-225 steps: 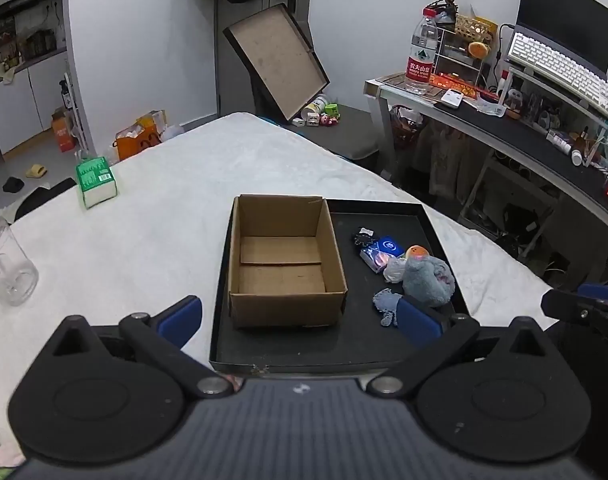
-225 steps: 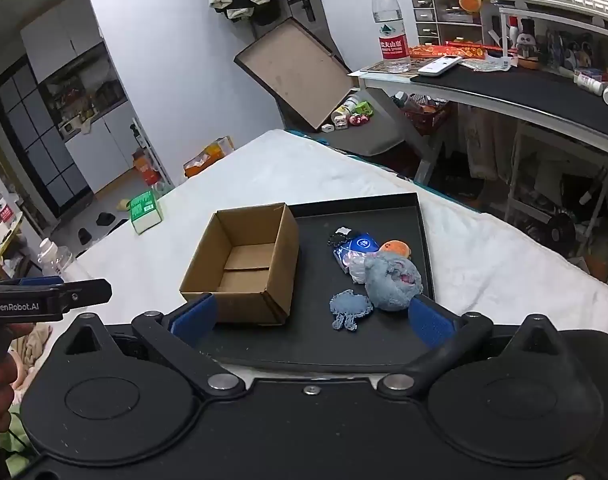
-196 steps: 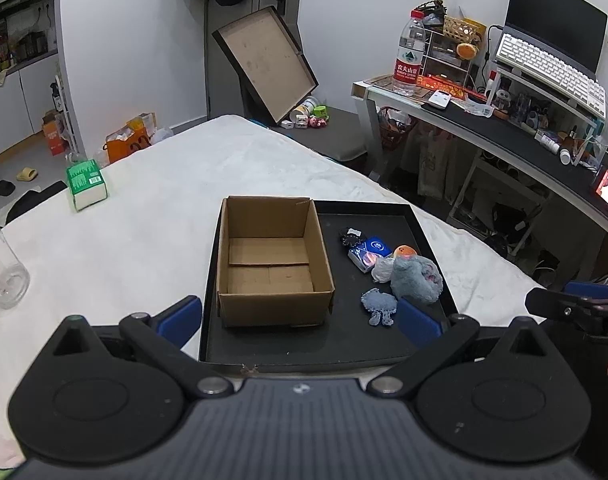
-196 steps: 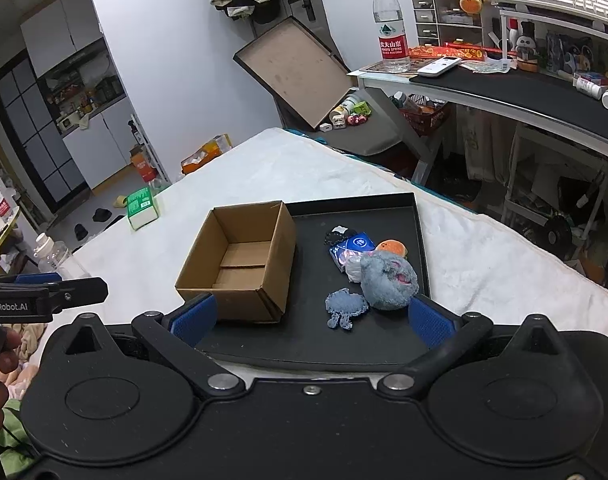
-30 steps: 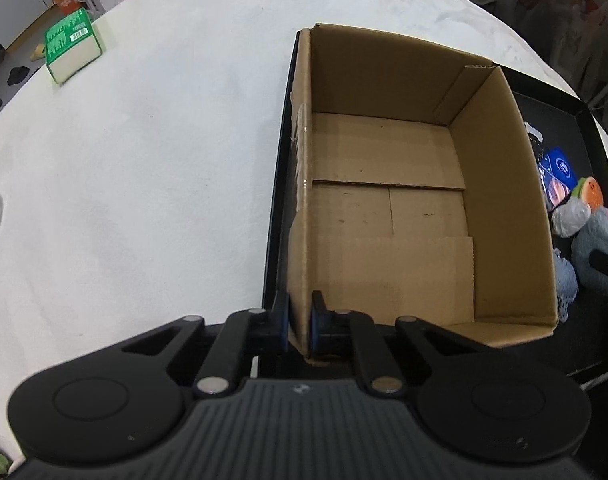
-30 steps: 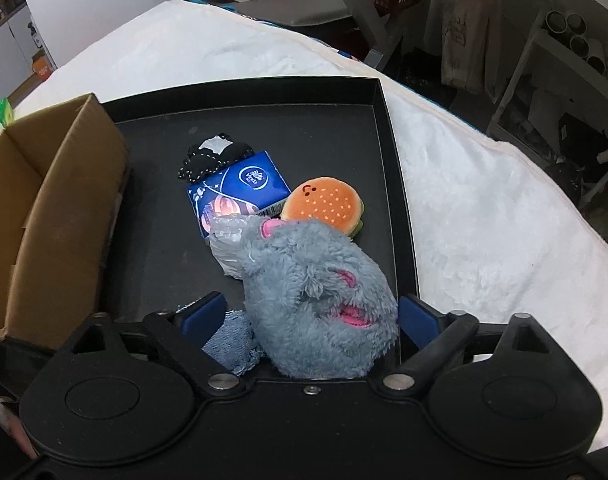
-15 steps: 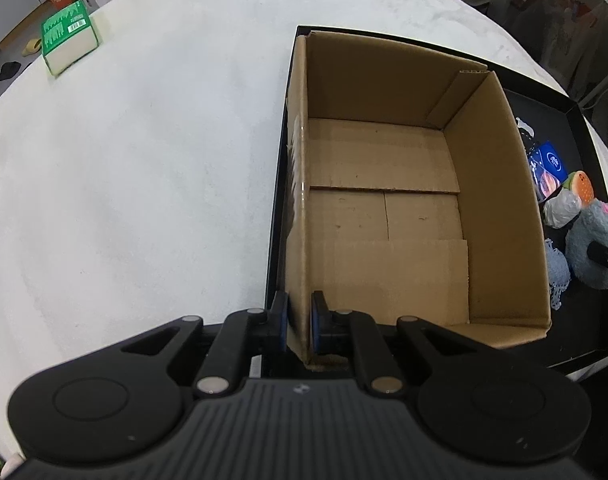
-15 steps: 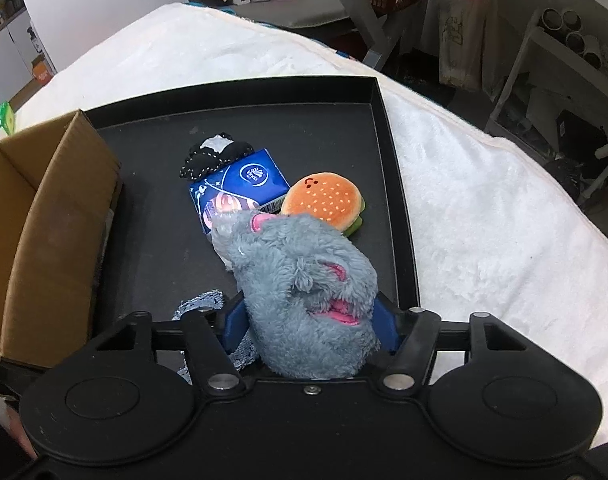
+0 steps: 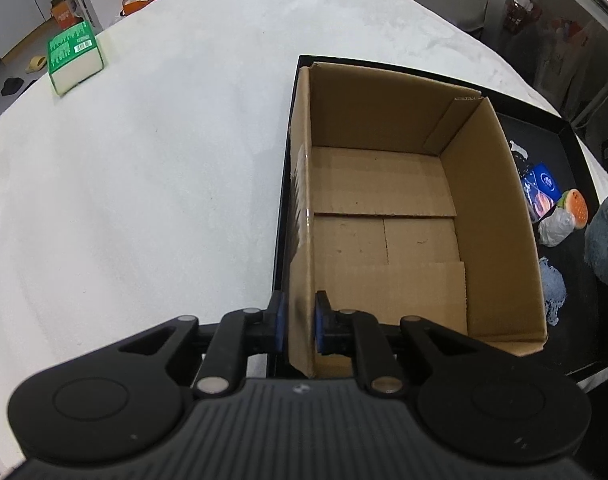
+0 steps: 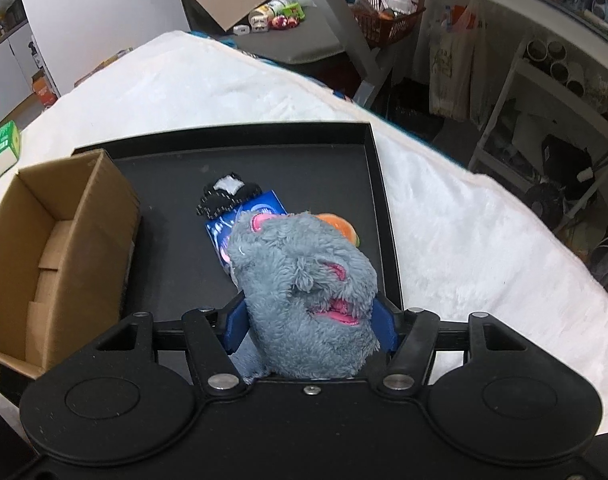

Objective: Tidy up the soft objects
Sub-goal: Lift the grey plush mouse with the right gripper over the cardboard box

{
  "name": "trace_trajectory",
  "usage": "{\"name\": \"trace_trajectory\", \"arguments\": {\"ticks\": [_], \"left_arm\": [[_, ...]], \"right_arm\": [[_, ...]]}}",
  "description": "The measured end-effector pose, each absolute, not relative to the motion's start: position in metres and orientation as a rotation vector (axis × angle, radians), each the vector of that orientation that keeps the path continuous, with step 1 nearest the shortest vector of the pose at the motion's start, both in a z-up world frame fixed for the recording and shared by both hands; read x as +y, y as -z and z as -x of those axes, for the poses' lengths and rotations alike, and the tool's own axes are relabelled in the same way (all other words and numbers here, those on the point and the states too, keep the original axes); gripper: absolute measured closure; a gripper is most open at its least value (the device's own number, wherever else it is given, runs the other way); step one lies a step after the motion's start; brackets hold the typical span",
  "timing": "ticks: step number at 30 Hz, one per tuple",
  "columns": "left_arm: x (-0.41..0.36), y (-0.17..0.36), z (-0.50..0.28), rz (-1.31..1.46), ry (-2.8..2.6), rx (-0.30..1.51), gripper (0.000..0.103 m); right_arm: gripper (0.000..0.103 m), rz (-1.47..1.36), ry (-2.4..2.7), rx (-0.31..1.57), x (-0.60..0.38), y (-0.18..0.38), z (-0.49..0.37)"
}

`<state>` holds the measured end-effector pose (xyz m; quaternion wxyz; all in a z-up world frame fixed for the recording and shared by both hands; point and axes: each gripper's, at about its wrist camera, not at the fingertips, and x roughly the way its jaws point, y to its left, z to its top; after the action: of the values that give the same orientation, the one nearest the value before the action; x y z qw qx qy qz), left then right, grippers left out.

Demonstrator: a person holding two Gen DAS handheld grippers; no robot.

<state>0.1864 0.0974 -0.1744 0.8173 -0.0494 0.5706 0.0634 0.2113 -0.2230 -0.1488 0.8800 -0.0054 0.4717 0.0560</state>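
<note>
So the right gripper [image 10: 310, 326] has its blue fingers [image 10: 235, 326] pinching the fluffy grey plush toy with pink patches [image 10: 304, 292] from both sides; they have just been closing, and the plush bulges up between them. It looks lifted a bit off the shallow black tray [image 10: 380, 184], though I can't see its underside.

The left gripper [image 9: 300, 322] has its fingers pressed together on the near wall of the open brown cardboard box [image 9: 384, 208], one pad outside and one inside, which I'd guess is to steady it.

The bit that matters: from the right fingers the box opening sits at about 9 o'clock, close by, with nothing in it. The box's long axis runs 6 to 12. The right hand carries the toy, so the coming move is probably a short sideways carry over the box's right wall.

Left on the tray: a small orange burger plush [image 9: 576, 210], a blue packet [image 10: 256, 210], and a pale blue crochet piece [image 9: 554, 292].
</note>
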Motion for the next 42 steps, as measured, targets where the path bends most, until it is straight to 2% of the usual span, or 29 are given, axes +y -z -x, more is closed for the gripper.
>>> {"name": "trace_trajectory", "arguments": {"ticks": [20,42], "left_arm": [[0.117,0.181,-0.183,0.2,-0.119,1.175,0.093],[0.13,0.185,-0.182,0.269,-0.092,1.163,0.092]], "right_arm": [[0.043,0.034,-0.25,0.897,-0.155,0.099,-0.216],[0.042,0.058,-0.445,0.866,-0.06,0.081,-0.236]]}}
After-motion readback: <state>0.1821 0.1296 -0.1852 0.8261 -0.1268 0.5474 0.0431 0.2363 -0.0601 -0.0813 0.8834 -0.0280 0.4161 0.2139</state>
